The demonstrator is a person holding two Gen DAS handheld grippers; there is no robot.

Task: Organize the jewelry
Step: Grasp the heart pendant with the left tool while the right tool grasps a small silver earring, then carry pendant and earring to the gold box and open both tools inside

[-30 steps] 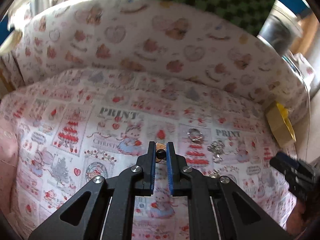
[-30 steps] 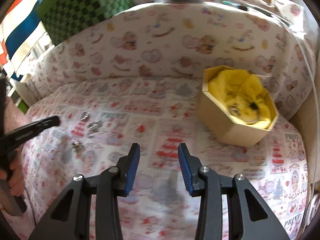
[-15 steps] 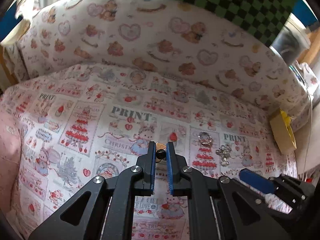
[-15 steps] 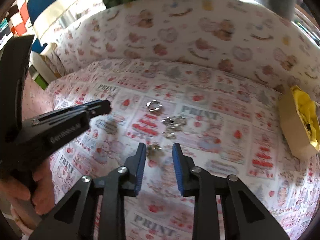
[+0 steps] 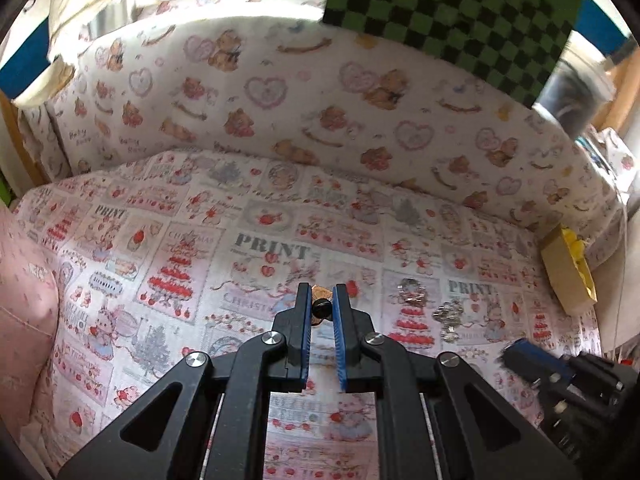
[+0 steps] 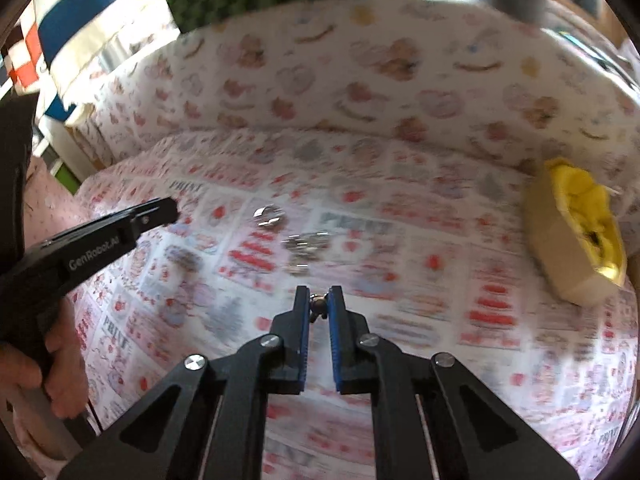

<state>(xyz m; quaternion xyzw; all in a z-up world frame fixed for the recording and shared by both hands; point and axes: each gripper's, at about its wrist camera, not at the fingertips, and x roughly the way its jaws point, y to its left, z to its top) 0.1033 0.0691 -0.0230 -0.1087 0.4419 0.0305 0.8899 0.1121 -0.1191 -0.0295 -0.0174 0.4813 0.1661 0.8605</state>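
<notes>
Both tongs are clenched: right tongs (image 6: 319,307) pinch a small silver trinket, left tongs (image 5: 321,307) a dark bead. From the right tongs, the yellow-lined box (image 6: 576,236) lies far right, nearer that hand; loose rings (image 6: 304,242) lie just ahead.

Both wrist views look down close; sharing the patterned cloth (image 5: 280,216).
</notes>
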